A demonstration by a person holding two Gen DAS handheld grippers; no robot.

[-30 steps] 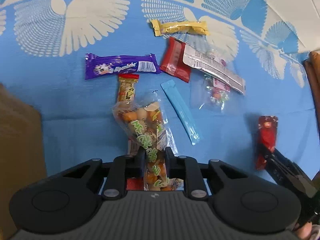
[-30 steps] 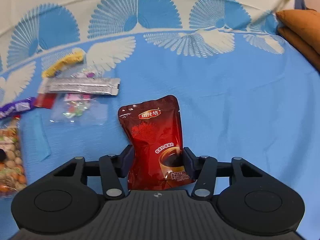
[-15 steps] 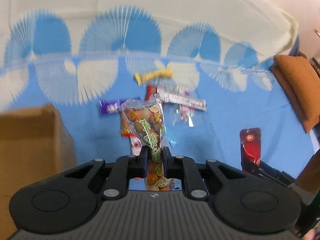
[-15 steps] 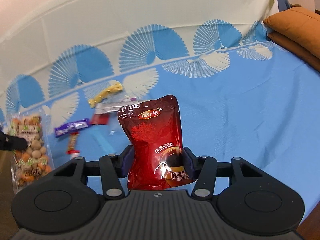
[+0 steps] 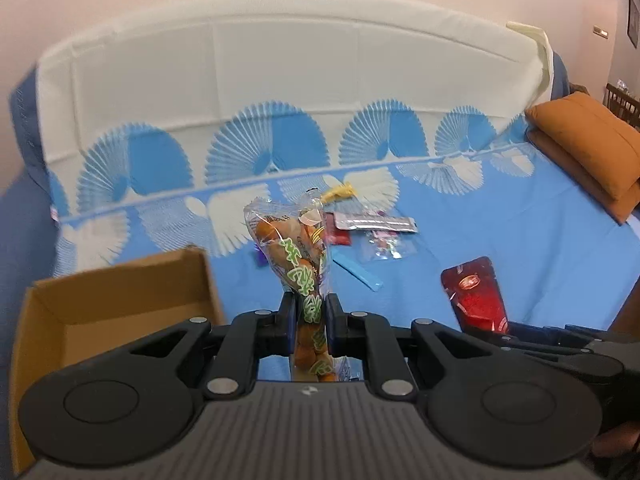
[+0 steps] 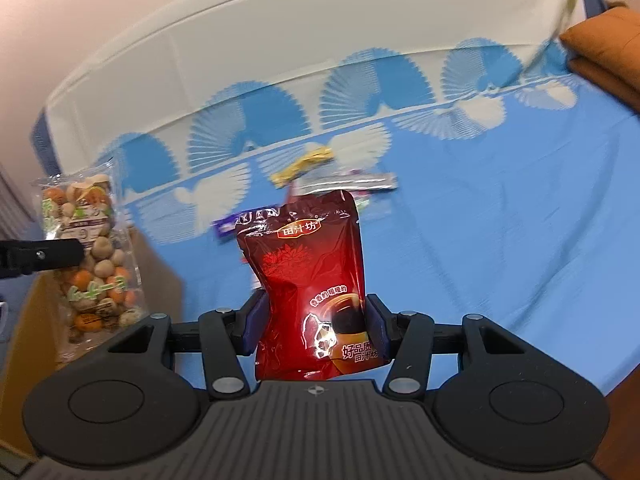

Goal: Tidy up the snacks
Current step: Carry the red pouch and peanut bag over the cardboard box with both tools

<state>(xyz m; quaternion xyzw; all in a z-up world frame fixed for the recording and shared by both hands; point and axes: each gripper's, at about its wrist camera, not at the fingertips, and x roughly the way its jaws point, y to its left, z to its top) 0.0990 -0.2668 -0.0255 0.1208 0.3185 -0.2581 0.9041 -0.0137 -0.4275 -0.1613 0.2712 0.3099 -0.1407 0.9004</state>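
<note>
Above a bed spread with a blue fan-patterned sheet, the left gripper has its fingers clamped on a clear bag of mixed nuts, and the right gripper pinches a red pouch, both lifted, likely bound for the cardboard box. Only the left view shows the box's open inside; the right view shows the nut bag side-on.

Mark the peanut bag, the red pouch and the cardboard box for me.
peanut bag point(image 5: 298, 264), left wrist view, on its green-lettered front.
red pouch point(image 6: 316, 276), right wrist view, on its front panel.
cardboard box point(image 5: 120, 292), left wrist view, on its inner back wall.
</note>
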